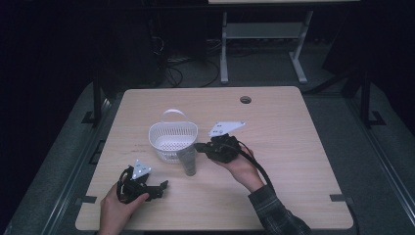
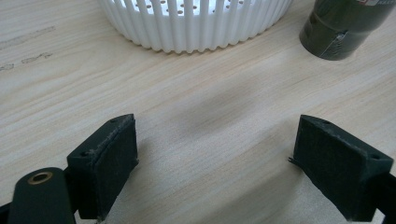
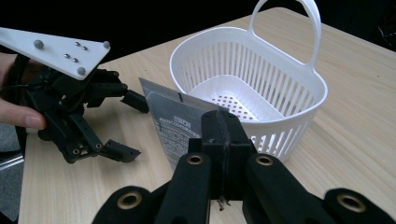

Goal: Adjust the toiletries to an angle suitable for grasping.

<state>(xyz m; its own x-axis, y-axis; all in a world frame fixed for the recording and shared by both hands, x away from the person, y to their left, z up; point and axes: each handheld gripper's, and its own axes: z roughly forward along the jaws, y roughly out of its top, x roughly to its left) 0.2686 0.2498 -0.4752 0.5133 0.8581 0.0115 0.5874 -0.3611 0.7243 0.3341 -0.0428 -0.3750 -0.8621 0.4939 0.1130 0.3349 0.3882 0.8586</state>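
right gripper (image 3: 223, 122) jaws clamped on top edge of pouch (image 3: 175, 123); pouch upright just beside basket (image 3: 299, 100) | left gripper (image 2: 215, 158) jaws wide, empty, resting on surface (image 2: 196, 121) | advice: lift pouch clear over rim, then release inside

I see my left gripper (image 1: 159, 188) low at the near left, its jaws spread wide with nothing between them, my left hand (image 1: 117, 208) wrapped round its body from behind; the forearm comes in from the bottom edge. My right gripper (image 1: 200, 146) sits farther in, pointing left, its jaws pressed tight together; my right hand (image 1: 242, 166) cups it from below, the wrist bent, the checked sleeve (image 1: 274, 210) trailing back to the bottom edge.
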